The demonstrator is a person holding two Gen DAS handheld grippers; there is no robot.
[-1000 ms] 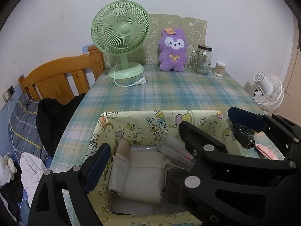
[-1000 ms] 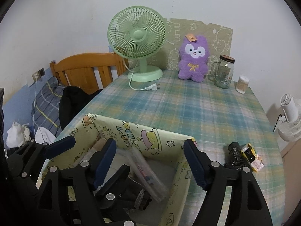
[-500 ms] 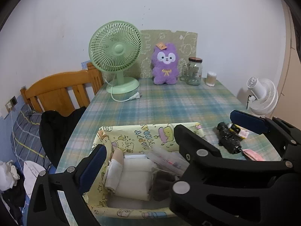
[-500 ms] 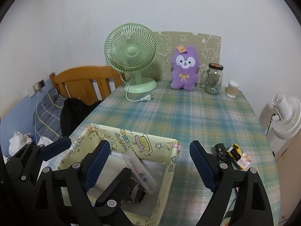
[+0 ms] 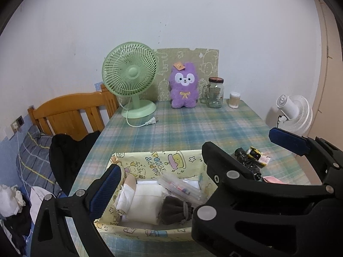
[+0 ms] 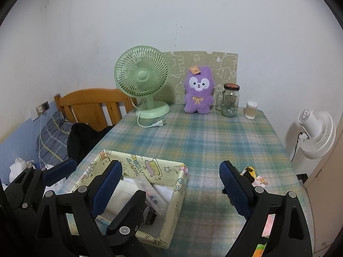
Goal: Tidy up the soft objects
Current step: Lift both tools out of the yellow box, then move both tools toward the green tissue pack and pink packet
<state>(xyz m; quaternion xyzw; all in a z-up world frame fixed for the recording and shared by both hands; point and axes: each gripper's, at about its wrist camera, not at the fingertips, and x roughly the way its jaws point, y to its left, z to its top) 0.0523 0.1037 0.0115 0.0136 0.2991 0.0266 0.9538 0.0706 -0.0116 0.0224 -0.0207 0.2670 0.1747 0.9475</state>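
A yellow cartoon-print box (image 5: 158, 162) stands on the near part of the plaid table. It holds a folded white cloth (image 5: 145, 199), a beige roll (image 5: 129, 182), a grey-brown knit piece (image 5: 175, 209) and a clear pouch (image 5: 182, 189) of pens. My left gripper (image 5: 171, 175) hangs open above the box, holding nothing. My right gripper (image 6: 170, 165) is beside it over the box's right corner. Its jaws are opening and nothing is gripped between them. A purple plush toy (image 6: 198, 90) sits upright at the far edge.
At the back are a green desk fan (image 6: 142, 79) with its loose plug, a glass jar (image 6: 230, 100) and a swab pot (image 6: 251, 110). A black object (image 5: 246, 160), a snack packet (image 5: 257, 155) and a pink scrap (image 5: 272, 180) lie right of the box. A wooden headboard (image 6: 94, 105) and bedding lie left.
Both grippers have risen and drawn back from the box, so more of the table shows. The right jaws have spread wider. The knit piece now shows inside the box.
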